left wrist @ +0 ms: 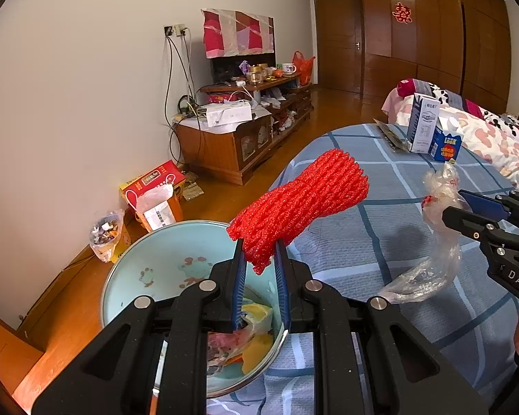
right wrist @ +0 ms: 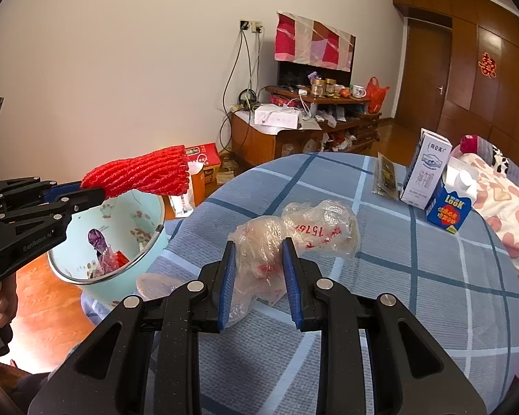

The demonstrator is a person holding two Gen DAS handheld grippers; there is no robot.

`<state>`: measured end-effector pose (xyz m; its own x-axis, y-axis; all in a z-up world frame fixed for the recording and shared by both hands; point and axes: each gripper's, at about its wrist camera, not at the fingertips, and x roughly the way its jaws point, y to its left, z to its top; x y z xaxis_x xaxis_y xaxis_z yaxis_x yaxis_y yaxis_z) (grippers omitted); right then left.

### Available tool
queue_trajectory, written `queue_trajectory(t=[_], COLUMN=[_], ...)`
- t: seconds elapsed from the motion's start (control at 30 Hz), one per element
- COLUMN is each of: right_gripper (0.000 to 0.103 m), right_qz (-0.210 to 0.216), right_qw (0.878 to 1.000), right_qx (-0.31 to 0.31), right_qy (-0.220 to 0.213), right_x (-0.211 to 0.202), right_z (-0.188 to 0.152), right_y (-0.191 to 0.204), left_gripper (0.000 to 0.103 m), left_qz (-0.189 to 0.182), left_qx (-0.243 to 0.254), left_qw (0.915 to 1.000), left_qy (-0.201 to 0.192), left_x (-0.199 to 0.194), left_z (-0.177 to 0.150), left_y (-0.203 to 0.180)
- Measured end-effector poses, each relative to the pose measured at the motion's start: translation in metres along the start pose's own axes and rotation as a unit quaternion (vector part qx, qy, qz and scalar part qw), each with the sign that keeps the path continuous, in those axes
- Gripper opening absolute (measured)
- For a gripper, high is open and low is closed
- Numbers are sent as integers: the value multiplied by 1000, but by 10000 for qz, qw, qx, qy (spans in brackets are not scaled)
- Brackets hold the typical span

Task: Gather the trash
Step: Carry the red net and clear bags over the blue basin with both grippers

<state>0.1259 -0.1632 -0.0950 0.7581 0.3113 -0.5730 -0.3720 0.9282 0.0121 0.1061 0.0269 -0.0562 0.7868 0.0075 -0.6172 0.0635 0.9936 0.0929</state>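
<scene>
Trash: red foam net (left wrist: pixel 301 207) and crumpled plastic bag (right wrist: pixel 294 242), both lifted off the bed (right wrist: pixel 415 276).
Left gripper (left wrist: pixel 259 252): my fingers pinch the net's end — right above the bin (left wrist: pixel 148 263), so it can drop in.
Right gripper (right wrist: pixel 257 252): fingers clamped on the bag, near the bin, probably next.

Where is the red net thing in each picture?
Left wrist view: the red net is in the middle, pinched in the left gripper, above the edge of the light blue bin.
Right wrist view: the red net is at the left, sticking out of the left gripper over the same bin.
Shared landmark: the blue juice carton on the checked cloth.
</scene>
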Motion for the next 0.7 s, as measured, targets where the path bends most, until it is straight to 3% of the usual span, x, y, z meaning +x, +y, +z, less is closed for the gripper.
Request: queue_trajectory(t=[0.7], right_gripper=[28], right_qz=[112], right_qw=[9998], right_qx=[-182], right_qy=[-4], right_x=[4], right_z=[4], right_y=[18], left_gripper=[16], left_qz=[235], left_qx=[-173], left_qw=[9996], left_qy=[-3], left_x=[-5], left_z=[-9], left_y=[26])
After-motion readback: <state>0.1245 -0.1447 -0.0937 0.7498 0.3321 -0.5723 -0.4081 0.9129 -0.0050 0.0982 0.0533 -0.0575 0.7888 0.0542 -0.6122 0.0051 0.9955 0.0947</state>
